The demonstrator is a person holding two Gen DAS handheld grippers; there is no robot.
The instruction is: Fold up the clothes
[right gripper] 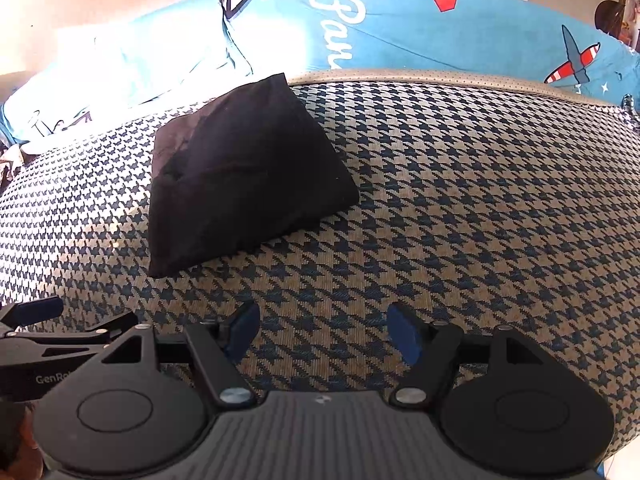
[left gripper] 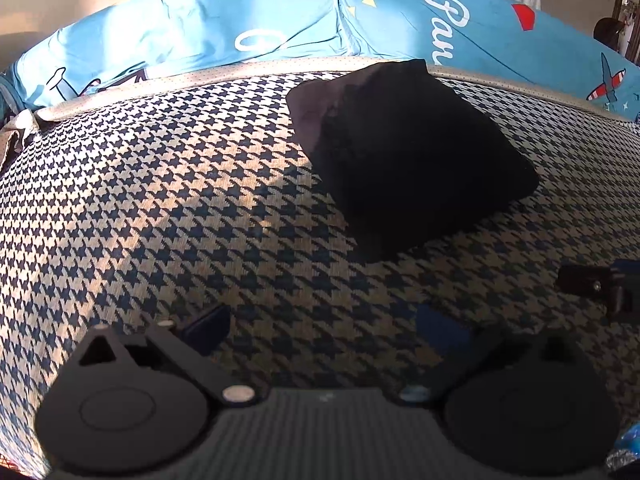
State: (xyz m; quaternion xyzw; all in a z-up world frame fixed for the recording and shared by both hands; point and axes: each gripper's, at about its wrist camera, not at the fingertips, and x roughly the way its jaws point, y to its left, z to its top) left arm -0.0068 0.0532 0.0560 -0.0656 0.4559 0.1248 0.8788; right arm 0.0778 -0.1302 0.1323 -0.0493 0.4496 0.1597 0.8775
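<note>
**Loose bundle near the far edge: mind the approach**

Houndstooth cushion (right gripper: 460,208) fills both views, with a pale piped border along its far edge and a blue printed sheet (right gripper: 420,28) rising behind it; the black garment (right gripper: 244,172) sits as a plump folded bundle towards that far edge, one corner touching the border. Your left gripper (left gripper: 324,330) and right gripper (right gripper: 322,332) hover near the cushion's near edge, both spread wide and holding nothing, well apart from the cloth. The bundle looks soft and puffed, so its layers may spring open if you nudge one corner; a pinch that catches only the top layer would likely drag the fold undone; a push from the near side could slide it over the border onto the sheet; dark cloth hides its edges, so choose your grip point carefully.
</note>
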